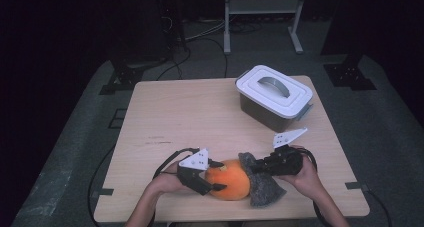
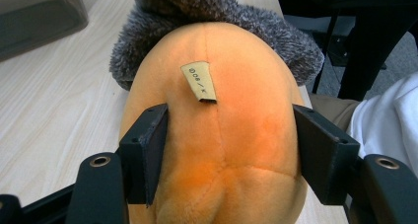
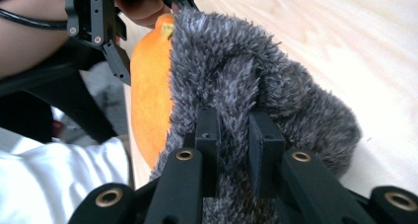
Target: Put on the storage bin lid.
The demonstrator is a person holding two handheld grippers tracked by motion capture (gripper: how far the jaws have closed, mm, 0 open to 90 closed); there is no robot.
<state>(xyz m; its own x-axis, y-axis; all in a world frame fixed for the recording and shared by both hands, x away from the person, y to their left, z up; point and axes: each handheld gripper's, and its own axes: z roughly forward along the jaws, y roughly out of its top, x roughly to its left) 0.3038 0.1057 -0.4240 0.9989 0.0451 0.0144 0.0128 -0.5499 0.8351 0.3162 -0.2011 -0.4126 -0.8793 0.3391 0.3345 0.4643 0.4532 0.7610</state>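
- We are holding a soft orange plush toy (image 1: 229, 179) near the 6 o'clock edge of the bench (image 1: 200, 112).
- Our left hand-held gripper (image 1: 212, 175) is squeezing the orange body from its 9 o'clock side, with one black jaw on each side of it.
- In the left gripper view, the pads are pressing into the orange plush (image 2: 222, 135), and a small tan tag (image 2: 198, 81) is sitting on its seam.
- Our right hand-held gripper (image 1: 256, 167) is coming in from the 3 o'clock side and is pinching the toy's grey fuzzy part (image 1: 262, 184).
- In the right gripper view, its two jaws are standing very close together, with a fold of the grey fur (image 3: 236, 86) caught between them.
- The grey fur is touching the orange body on its 3 o'clock side, and part of it is lying flat on the bench.
- In the right gripper view, the left hand-held gripper (image 3: 113, 41) is showing at about 11 o'clock, right by the orange side (image 3: 150, 95).
- A grey box with a white lid (image 1: 274, 97) is sitting at about 1 o'clock from the toy, well apart from it.
- The lid is lying on the box, and it has a curved grey handle (image 1: 274, 85) on top.
- Our two hands are resting low over the bench, one on each side of the toy.
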